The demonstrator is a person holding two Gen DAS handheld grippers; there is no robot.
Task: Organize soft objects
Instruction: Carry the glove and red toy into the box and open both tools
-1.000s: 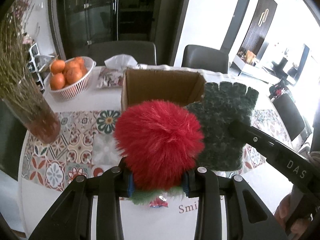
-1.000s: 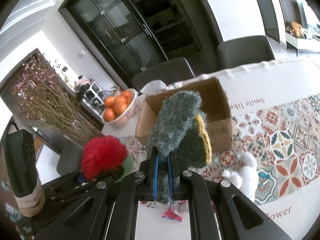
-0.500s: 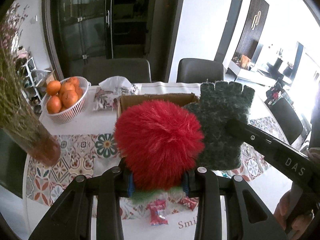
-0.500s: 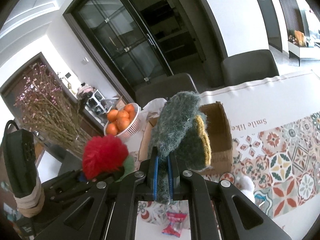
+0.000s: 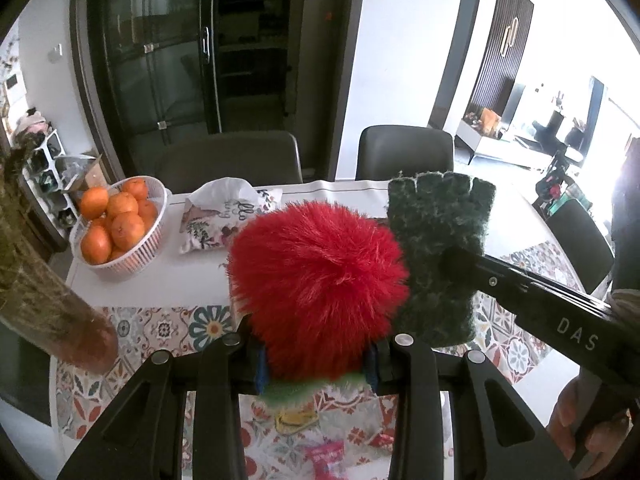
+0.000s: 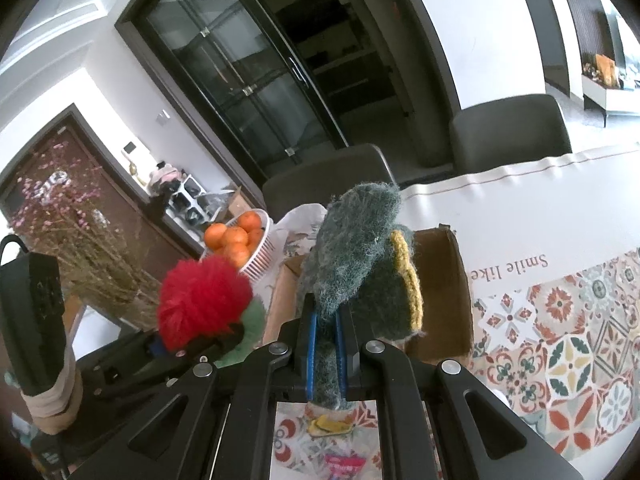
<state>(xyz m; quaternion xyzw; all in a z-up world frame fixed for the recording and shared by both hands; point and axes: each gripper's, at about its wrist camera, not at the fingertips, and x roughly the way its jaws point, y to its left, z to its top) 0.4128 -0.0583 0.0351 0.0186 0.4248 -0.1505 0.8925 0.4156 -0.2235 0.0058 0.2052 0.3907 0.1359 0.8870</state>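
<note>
Above the counter [image 5: 192, 280], the left gripper [image 5: 316, 364] is clamped on a red pompom [image 5: 316, 280] while the right gripper [image 6: 326, 354] pinches a green knit glove [image 6: 352, 264] before the cardboard box [image 6: 444, 280].

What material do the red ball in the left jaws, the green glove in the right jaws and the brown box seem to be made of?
Red pompom: long fluffy fibres, probably faux fur, matte, with a green fuzzy part below.
Green glove: fuzzy knitted yarn, wool or acrylic, with a mustard ribbed cuff.
Box: plain brown cardboard, matte, with thin flaps and open top.
</note>
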